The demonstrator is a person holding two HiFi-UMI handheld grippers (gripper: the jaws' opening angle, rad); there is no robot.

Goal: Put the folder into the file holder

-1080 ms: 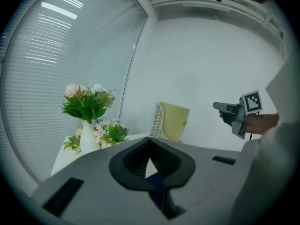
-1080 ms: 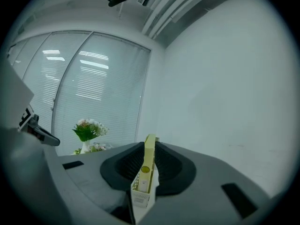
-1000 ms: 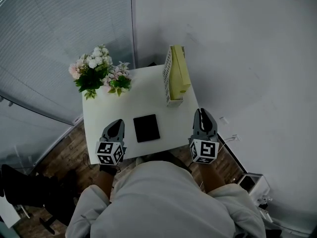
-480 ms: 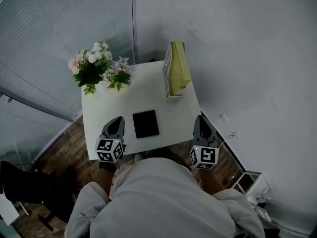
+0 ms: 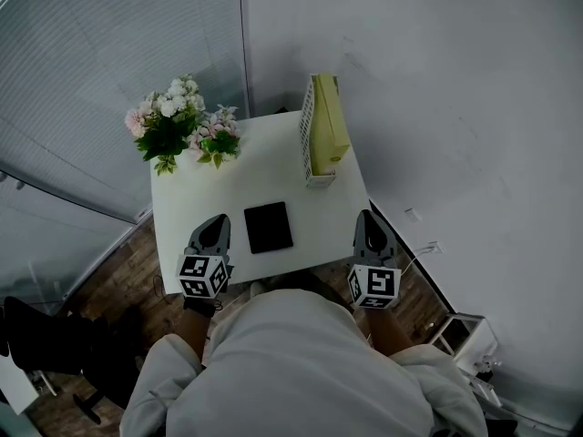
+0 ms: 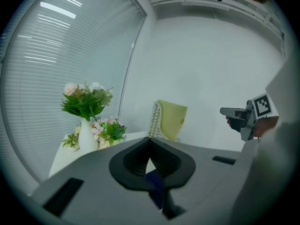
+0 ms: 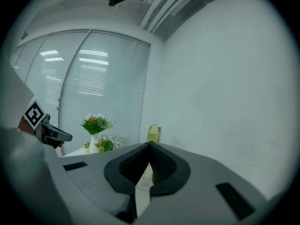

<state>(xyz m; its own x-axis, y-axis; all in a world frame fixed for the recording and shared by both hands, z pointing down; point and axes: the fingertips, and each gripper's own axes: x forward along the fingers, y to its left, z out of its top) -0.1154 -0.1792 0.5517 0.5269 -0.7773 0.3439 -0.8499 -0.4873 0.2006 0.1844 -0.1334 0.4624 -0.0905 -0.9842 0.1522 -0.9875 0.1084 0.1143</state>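
I see the yellow folder (image 5: 330,130) standing upright inside the white mesh file holder (image 5: 307,139), at the upper right of the white counter (image 5: 264,176). A bunch of flowers (image 5: 182,126) fills the counter's upper left corner. A flat black pad (image 5: 269,228) lies near the lower edge, well apart from the holder.

My left gripper (image 5: 217,220) hangs over the counter's lower left part, just left of the pad. In its own view the jaws are clenched tip to tip with nothing between them, and the folder and holder show beyond them.

My right gripper (image 5: 367,215) sits at the counter's lower right corner, below the file holder in the frame. Its jaws are likewise clenched together and empty. Neither gripper touches the folder, the holder or the pad.
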